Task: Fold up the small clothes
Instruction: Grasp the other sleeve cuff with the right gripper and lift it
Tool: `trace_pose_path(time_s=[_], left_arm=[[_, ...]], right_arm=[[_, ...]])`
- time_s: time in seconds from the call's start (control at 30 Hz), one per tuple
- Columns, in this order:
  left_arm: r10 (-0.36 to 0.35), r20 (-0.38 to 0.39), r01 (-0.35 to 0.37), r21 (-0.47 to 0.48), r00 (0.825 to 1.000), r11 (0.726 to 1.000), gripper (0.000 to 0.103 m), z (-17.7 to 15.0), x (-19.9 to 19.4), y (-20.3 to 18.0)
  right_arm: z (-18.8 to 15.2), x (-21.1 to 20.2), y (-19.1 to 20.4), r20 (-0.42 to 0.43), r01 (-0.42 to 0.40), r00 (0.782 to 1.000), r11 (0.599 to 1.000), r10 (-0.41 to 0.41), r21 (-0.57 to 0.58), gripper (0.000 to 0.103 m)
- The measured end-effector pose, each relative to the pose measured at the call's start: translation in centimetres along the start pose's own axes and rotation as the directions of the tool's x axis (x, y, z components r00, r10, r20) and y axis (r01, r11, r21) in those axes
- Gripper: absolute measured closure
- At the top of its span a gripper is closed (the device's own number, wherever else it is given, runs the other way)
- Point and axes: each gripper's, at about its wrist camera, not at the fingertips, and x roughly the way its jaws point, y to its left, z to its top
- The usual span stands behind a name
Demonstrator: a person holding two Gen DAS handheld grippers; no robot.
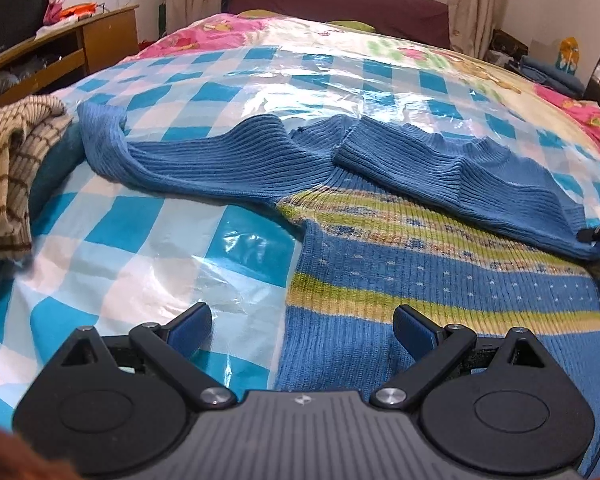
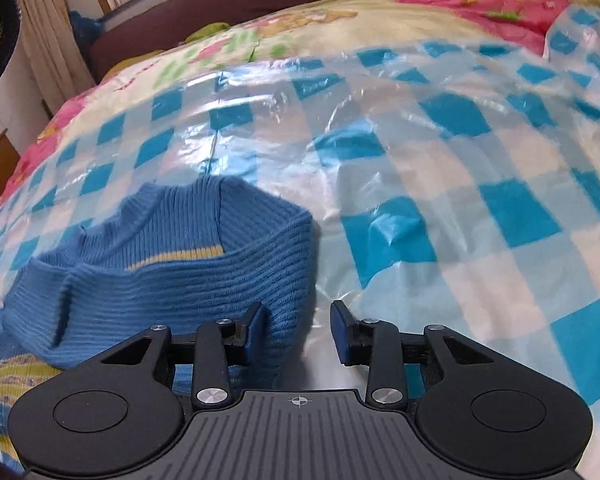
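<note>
Left gripper [image 1: 302,330] spread wide and empty over the sweater's hem; right gripper [image 2: 298,330] part-open, gripping nothing, its left finger against the folded-in sleeve.
Blue ribbed knit sweater [image 1: 420,264] lies mid-bed on the checked plastic sheet [image 1: 140,240], one sleeve still out toward the left edge. Likely soft, floppy, light, stretchy; the sheet looks slick, so it may slide. Pinch sleeve cuff or hem. No readable labels. Striped beige knit [image 1: 8,168] at the left edge.
</note>
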Motion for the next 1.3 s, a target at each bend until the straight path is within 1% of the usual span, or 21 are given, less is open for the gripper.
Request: trace_pose_path(time_s=[0.03, 0.07, 0.1, 0.17, 0.2, 0.27, 0.3, 0.37, 0.43, 0.47, 0.57, 0.67, 0.73, 0.77, 0.8, 0.87, 0.9, 1.07, 1.13, 1.23, 1.3], left_arm=[[0.000, 0.001, 0.000, 0.001, 1.000, 1.000, 0.002, 0.0, 0.0, 0.0], [0.000, 0.002, 0.000, -0.001, 1.000, 1.000, 0.002, 0.0, -0.1, 0.0], [-0.002, 0.004, 0.002, -0.006, 1.000, 1.000, 0.002, 0.1, -0.1, 0.1], [-0.005, 0.009, 0.005, -0.021, 1.000, 1.000, 0.002, 0.1, -0.2, 0.3], [-0.008, 0.012, 0.008, -0.031, 1.000, 0.999, 0.002, 0.2, -0.3, 0.5], [-0.012, 0.021, 0.013, -0.054, 1.000, 0.998, 0.002, 0.3, -0.6, 1.0], [-0.013, 0.027, 0.014, -0.066, 1.000, 0.998, 0.002, 0.3, -0.8, 1.3], [-0.017, 0.039, 0.020, -0.091, 0.999, 0.996, 0.002, 0.4, -1.0, 1.8], [-0.026, 0.043, 0.031, -0.117, 0.999, 0.993, 0.002, 0.4, -1.1, 2.4], [-0.032, 0.042, 0.037, -0.131, 0.999, 0.991, 0.002, 0.4, -1.1, 2.7], [-0.050, 0.036, 0.055, -0.161, 0.998, 0.985, 0.002, 0.5, -0.8, 3.3], [-0.073, 0.028, 0.076, -0.181, 0.997, 0.980, 0.002, 0.6, -0.4, 3.8], [-0.087, 0.027, 0.090, -0.196, 0.996, 0.976, 0.002, 0.6, -0.3, 4.1], [-0.095, 0.027, 0.098, -0.206, 0.995, 0.974, 0.002, 0.6, -0.3, 4.3], [-0.101, 0.028, 0.105, -0.216, 0.994, 0.971, 0.002, 0.6, -0.3, 4.5], [-0.112, 0.029, 0.115, -0.234, 0.993, 0.965, 0.002, 0.6, -0.3, 4.8], [-0.116, 0.029, 0.120, -0.241, 0.993, 0.963, 0.002, 0.6, -0.3, 5.0], [-0.126, 0.036, 0.131, -0.258, 0.991, 0.957, 0.002, 0.7, -0.4, 5.3], [-0.125, 0.038, 0.130, -0.259, 0.991, 0.957, 0.002, 0.7, -0.4, 5.3], [-0.123, 0.050, 0.132, -0.288, 0.991, 0.949, 0.002, 0.9, -0.9, 6.0], [-0.104, 0.074, 0.122, -0.315, 0.992, 0.941, 0.002, 1.4, -1.5, 6.9]], right_arm=[[0.2, -0.7, 0.4, 0.023, 0.007, 1.000, 1.000, -0.006, -0.015, 0.066], [0.2, -1.4, 0.9, 0.049, -0.002, 0.999, 0.999, 0.004, -0.037, 0.063], [0.3, -2.2, 1.7, 0.074, -0.020, 0.997, 0.998, 0.025, -0.067, 0.063], [0.2, -3.3, 4.1, 0.101, -0.082, 0.990, 0.985, 0.098, -0.149, 0.063], [0.1, -3.5, 5.5, 0.090, -0.126, 0.985, 0.974, 0.145, -0.190, 0.063], [-0.6, -3.4, 9.2, 0.042, -0.217, 0.970, 0.932, 0.239, -0.289, 0.063], [-1.1, -3.2, 11.3, 0.015, -0.256, 0.960, 0.902, 0.278, -0.348, 0.064], [-2.1, -2.4, 14.9, -0.027, -0.305, 0.945, 0.846, 0.327, -0.438, 0.064], [-2.9, -1.4, 18.2, -0.066, -0.338, 0.933, 0.794, 0.355, -0.505, 0.064], [-3.1, -0.7, 19.6, -0.083, -0.345, 0.931, 0.775, 0.357, -0.529, 0.064], [-3.5, 1.1, 22.6, -0.110, -0.349, 0.929, 0.741, 0.352, -0.574, 0.064], [-4.0, 2.6, 24.2, -0.124, -0.325, 0.940, 0.718, 0.319, -0.615, 0.064], [-4.6, 3.3, 24.5, -0.130, -0.306, 0.948, 0.714, 0.291, -0.630, 0.066], [-4.6, 3.5, 24.5, -0.133, -0.301, 0.950, 0.716, 0.282, -0.630, 0.072], [-4.7, 3.4, 24.5, -0.132, -0.298, 0.951, 0.717, 0.278, -0.631, 0.083], [-4.7, 2.9, 24.4, -0.140, -0.298, 0.952, 0.715, 0.273, -0.632, 0.090], [-4.7, 2.6, 24.4, -0.144, -0.302, 0.951, 0.718, 0.274, -0.627, 0.091], [-5.2, 0.6, 24.5, -0.155, -0.323, 0.943, 0.692, 0.295, -0.646, 0.091], [-5.7, 1.1, 24.7, -0.175, -0.325, 0.943, 0.680, 0.282, -0.657, 0.086], [-5.8, 2.1, 24.8, -0.213, -0.345, 0.938, 0.689, 0.272, -0.638, 0.084], [-5.5, 1.6, 24.4, -0.209, -0.364, 0.931, 0.707, 0.300, -0.606, 0.081]])
